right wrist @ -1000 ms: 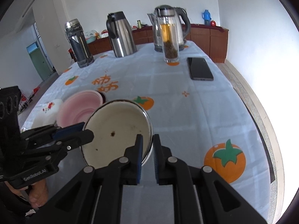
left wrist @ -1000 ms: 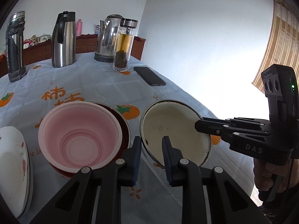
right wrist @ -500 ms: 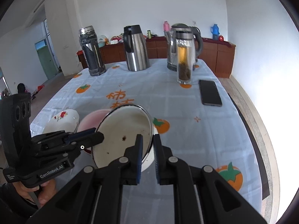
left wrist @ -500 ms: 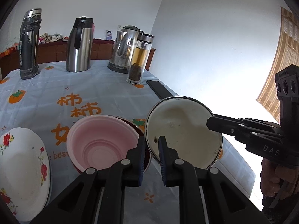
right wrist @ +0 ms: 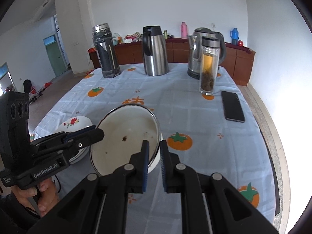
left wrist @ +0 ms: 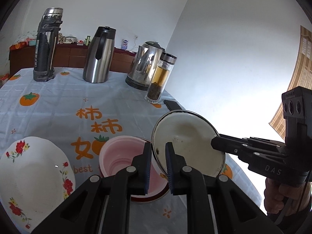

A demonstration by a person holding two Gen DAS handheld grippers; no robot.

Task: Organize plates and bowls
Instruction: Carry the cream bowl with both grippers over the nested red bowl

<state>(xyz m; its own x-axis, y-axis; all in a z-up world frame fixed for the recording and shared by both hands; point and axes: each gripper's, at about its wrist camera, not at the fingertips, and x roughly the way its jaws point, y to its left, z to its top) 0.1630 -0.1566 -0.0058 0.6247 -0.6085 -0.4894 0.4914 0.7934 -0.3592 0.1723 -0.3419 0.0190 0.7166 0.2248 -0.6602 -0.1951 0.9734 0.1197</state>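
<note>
A white enamel bowl (left wrist: pixel 187 142) with a dark rim is held in the air between both grippers, tilted. My left gripper (left wrist: pixel 158 156) is shut on its left rim. My right gripper (right wrist: pixel 154 153) is shut on its right rim; the bowl also shows in the right wrist view (right wrist: pixel 126 136). Below it a pink bowl (left wrist: pixel 120 156) sits in a dark red bowl (left wrist: pixel 148 197) on the table. A white flowered plate stack (left wrist: pixel 33 177) lies at the left, also in the right wrist view (right wrist: pixel 74 122).
At the back of the blue tablecloth (right wrist: pixel 175 97) stand a dark thermos (left wrist: pixel 45 46), a steel jug (left wrist: pixel 99 56), a kettle (left wrist: pixel 144 68) and a glass tea bottle (left wrist: pixel 159 80). A phone (right wrist: pixel 233 106) lies near the right table edge.
Both grippers have lifted the enamel bowl higher above the table and toward the pink bowl. The left gripper closed onto its rim.
</note>
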